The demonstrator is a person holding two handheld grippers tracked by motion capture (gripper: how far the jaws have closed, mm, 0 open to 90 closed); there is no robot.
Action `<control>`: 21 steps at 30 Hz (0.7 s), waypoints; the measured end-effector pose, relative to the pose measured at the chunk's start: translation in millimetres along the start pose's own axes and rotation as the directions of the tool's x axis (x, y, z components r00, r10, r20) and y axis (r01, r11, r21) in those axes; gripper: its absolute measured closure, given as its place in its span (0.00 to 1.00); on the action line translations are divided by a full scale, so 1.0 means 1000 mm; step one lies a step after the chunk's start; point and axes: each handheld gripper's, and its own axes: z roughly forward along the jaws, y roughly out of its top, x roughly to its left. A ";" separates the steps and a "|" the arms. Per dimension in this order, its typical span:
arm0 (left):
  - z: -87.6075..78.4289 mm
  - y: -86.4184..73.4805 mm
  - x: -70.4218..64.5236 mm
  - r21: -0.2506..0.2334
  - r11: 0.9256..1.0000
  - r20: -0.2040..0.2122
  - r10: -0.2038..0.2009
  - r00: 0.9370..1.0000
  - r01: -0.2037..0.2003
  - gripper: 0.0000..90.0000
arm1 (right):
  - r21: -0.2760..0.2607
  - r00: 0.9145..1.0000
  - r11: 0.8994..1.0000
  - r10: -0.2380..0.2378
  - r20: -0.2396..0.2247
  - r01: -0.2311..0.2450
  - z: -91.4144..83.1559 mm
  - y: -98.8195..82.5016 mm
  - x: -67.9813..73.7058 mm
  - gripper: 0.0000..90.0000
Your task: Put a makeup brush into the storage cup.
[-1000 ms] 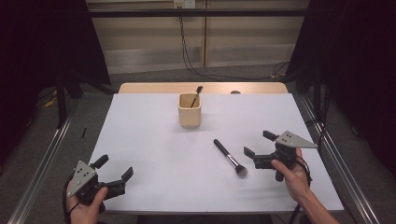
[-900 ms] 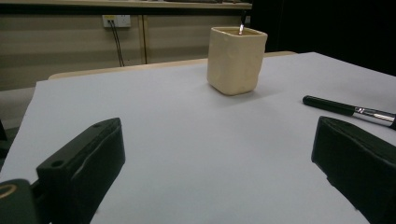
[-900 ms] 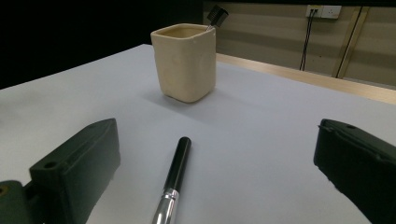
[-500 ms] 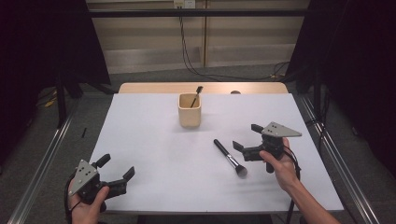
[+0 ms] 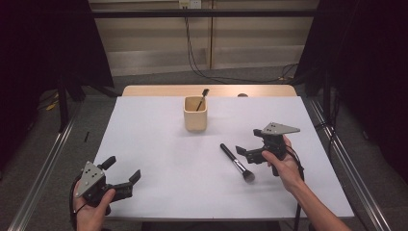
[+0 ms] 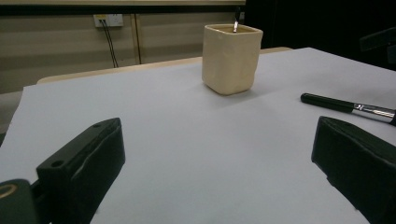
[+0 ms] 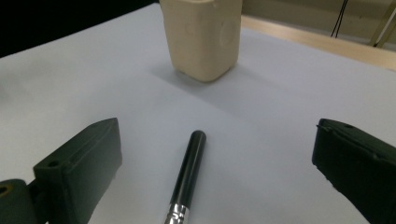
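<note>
Two grippers are showing over the white table [image 5: 159,159], one in each of your hands. You are holding the right gripper [image 5: 249,155] just beside the brush [image 5: 236,162], its jaws spread wide and gripping nothing. In the right gripper view the brush's black handle [image 7: 189,172] is lying flat on the table between the two jaws, touching neither, with the silver ferrule at the bottom edge of that view. The handle end is pointing toward the cup [image 7: 203,35].

In the high view the brush is lying at a slant right of the table's middle, its bristle head nearest your side and its handle angled toward the cup [image 5: 195,113]. The cup is standing upright near the far edge, well apart from the brush. A second brush [image 5: 202,96] is leaning inside it, its dark tip sticking up past the rim.

You are keeping the left gripper [image 5: 122,174] near the front left corner, well apart from both brush and cup. Its jaws are also standing wide and empty. The left gripper view is looking across bare table toward the cup [image 6: 231,58], with the brush [image 6: 345,106] at its right.
</note>
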 end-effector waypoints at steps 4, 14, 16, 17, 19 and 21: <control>0.000 0.000 0.001 -0.002 1.000 0.001 -0.007 1.000 0.007 0.03 | 0.095 1.000 0.995 -0.003 -0.021 0.005 0.000 0.008 -0.002 0.02; 0.001 -0.001 0.004 0.009 1.000 0.003 -0.008 1.000 0.008 0.03 | 0.340 0.996 0.939 -0.027 -0.089 0.056 0.021 0.019 -0.001 0.04; 0.001 -0.001 0.004 0.007 1.000 0.001 -0.010 1.000 0.010 0.03 | 0.390 0.996 0.918 -0.041 -0.082 0.070 0.026 0.020 0.000 0.03; 0.000 -0.001 0.004 0.006 1.000 -0.001 -0.010 1.000 0.010 0.03 | 0.409 0.995 0.910 -0.035 -0.098 0.073 0.028 0.021 0.000 0.03; 0.000 -0.001 0.004 0.010 1.000 0.001 -0.007 1.000 0.007 0.03 | 0.438 0.995 0.897 -0.028 -0.099 0.069 0.029 0.024 0.000 0.03; 0.000 -0.001 0.006 0.012 1.000 0.008 -0.001 1.000 0.001 0.03 | 0.455 0.995 0.887 -0.049 -0.085 0.082 0.030 0.027 0.003 0.03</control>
